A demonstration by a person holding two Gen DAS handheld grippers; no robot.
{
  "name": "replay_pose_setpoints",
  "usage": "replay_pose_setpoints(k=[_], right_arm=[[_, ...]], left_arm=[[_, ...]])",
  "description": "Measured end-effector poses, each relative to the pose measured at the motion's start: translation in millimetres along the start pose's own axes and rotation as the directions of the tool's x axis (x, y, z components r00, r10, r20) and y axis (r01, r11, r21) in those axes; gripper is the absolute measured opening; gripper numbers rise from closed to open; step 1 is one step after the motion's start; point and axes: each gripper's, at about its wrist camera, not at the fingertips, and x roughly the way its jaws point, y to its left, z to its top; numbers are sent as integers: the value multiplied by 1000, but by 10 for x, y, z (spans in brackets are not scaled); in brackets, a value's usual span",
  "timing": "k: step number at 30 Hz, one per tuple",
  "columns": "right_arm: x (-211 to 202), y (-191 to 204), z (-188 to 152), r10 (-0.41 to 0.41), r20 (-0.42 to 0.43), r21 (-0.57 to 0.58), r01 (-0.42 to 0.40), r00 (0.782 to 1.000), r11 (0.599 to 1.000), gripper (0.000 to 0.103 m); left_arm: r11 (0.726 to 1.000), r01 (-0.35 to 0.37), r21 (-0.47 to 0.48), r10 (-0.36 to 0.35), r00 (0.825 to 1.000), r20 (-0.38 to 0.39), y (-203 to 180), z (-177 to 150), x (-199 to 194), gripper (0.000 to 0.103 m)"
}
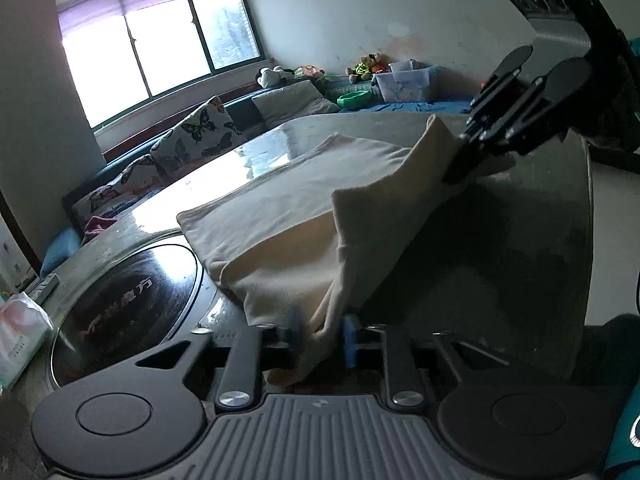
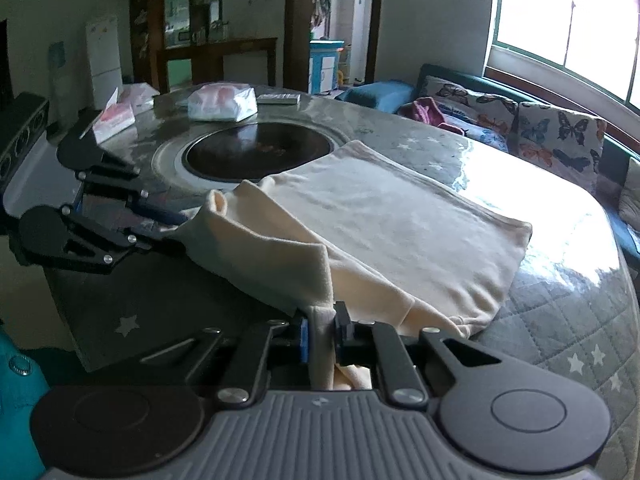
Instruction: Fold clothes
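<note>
Cream garment [image 2: 392,220] edge hangs pinched between left claw [image 1: 322,334] and right claw [image 2: 322,330], both angled downward.

Garment [image 2: 400,216] on the table [image 2: 560,300], beside the inset hotplate [image 2: 256,152]; tissue packs [image 2: 222,102] beyond.

The shirt [image 2: 384,216] is a soft cream colour. The tabletop [image 2: 560,304] has a grey quilted cover with little white stars, and a shiny black circle [image 2: 260,150] sits in it. The cushions [image 2: 560,136] are white with colourful butterflies.
</note>
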Motion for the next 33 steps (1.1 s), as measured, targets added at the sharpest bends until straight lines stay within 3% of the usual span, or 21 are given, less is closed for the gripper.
replay_pose_setpoints(k=[9,18,24,33], right_arm=[[-279,98,19,6,61,-13,-5,998,1000,9],[-877,352,-4,84,40,-17,-84,996,996,9],[-874,396,14,75,24,-21,-75,997,997,8],[-642,7,378,36,52,-28,-34,998,999,6]], left_arm=[[997,10,-73,-5,998,64,16,122,-371,8],[987,108,-116,-100,992,70,-171,170,-1041,8],[983,100,-153,-88,993,82,-50,252,-959,8],[985,63,-163,-45,992,115,367,586,-434,8]])
